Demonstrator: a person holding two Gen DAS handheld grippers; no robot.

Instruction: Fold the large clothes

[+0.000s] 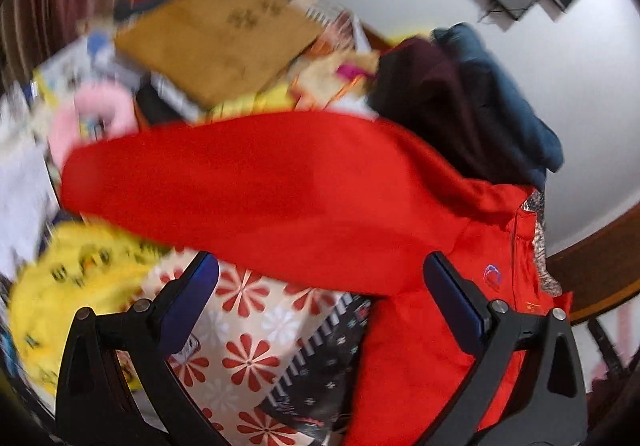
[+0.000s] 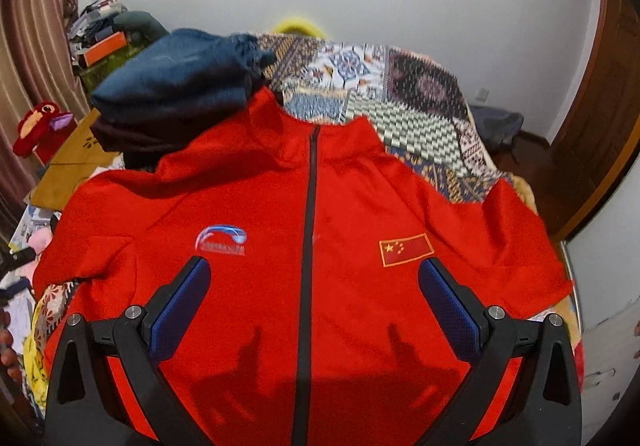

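1. Right wrist view: the red zip jacket (image 2: 312, 246) lies front up on the bed (image 2: 420, 102), its collar toward the far wall and its dark zipper (image 2: 308, 246) running straight away from the camera.
2. Folded dark clothes (image 2: 172, 94) sit beside the collar's left edge.
3. The right tool (image 2: 314, 286) hovers over the jacket's chest, jaws spread, holding nothing.
4. Left wrist view: the left tool (image 1: 320, 286) is open and empty, with a jacket sleeve (image 1: 240, 182) stretched sideways beyond its tips.

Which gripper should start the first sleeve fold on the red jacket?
Probably left. The left gripper is open with a sleeve of the red jacket draped right ahead of it. The right gripper, also open, sits over the zipper, between both sleeves.
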